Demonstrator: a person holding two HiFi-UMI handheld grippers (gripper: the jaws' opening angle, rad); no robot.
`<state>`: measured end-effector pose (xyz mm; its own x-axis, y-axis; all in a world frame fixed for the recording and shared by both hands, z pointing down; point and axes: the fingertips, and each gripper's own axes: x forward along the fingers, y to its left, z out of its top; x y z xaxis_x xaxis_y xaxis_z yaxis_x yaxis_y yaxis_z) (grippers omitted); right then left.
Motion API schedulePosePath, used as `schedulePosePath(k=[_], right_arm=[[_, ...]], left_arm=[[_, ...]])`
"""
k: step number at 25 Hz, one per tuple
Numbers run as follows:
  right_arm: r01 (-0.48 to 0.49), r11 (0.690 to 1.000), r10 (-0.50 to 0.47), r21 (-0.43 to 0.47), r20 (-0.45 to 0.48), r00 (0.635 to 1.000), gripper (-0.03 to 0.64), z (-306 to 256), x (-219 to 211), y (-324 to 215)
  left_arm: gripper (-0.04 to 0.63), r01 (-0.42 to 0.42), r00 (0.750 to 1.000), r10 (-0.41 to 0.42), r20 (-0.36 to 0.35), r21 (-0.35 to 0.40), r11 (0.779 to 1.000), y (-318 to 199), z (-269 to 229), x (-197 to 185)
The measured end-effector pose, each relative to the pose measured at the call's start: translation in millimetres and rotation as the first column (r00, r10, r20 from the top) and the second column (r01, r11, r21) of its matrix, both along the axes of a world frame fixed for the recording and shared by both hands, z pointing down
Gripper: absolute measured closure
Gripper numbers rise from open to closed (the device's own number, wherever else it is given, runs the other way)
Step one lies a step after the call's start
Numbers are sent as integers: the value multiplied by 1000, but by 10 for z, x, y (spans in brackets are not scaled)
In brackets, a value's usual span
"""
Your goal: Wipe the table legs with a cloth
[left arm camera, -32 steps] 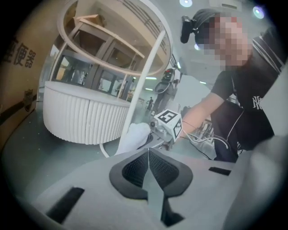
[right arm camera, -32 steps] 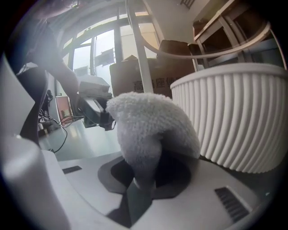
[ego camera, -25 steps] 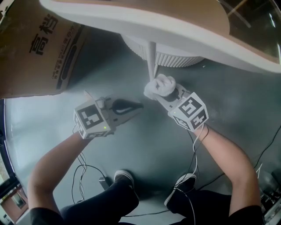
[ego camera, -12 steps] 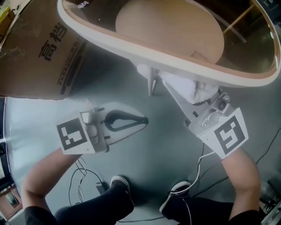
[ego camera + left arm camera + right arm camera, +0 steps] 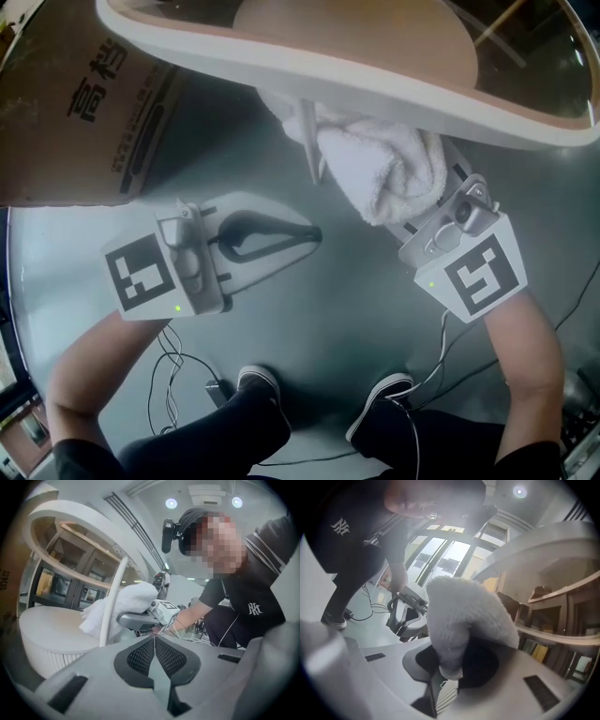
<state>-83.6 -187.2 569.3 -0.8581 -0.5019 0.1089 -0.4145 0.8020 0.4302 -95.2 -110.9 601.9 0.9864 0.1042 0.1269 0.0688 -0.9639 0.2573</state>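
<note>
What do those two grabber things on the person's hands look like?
Both are light grey plastic wedges with black pads inside. The left gripper and right gripper each carry a white cube printed with black square markers, plus a tiny green light. Thin cables trail from them. The person's sleeves are short and black.

My left gripper (image 5: 314,234) and right gripper (image 5: 449,674), side by side at mid-frame.
Left jaws pressed together, empty, pointing right; right jaws clamped on the cloth (image 5: 384,169), pointing toward upper left.
</note>
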Motion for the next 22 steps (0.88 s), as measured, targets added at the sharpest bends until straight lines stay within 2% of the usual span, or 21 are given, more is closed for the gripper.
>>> schedulePosePath(k=[4, 7, 11, 15, 20, 22], right_arm=[[-17, 996, 15, -83, -22, 1000, 545, 404, 16, 41], [-42, 983, 37, -177, -32, 999, 545, 795, 43, 62], [-86, 955, 73, -284, -53, 996, 545, 1442, 102, 89], [-42, 947, 35, -319, -29, 999, 545, 2219, 127, -44], [-109, 905, 72, -410, -104, 992, 545, 2560, 53, 82], [-118, 891, 77, -439, -110, 991, 545, 2816, 58, 0]], left_arm=[[589, 10, 1000, -8, 24, -60, 998, 19, 217, 32], [589, -5, 998, 9, 61, -69, 998, 53, 391, 85], [589, -7, 991, 13, 130, -44, 999, 61, 750, 195], [589, 70, 972, -71, 223, 14, 997, -99, 1296, 345], [589, 101, 974, -92, 205, -33, 994, 3, 1352, 195], [589, 116, 968, -106, 227, -29, 993, -29, 1479, 158]])
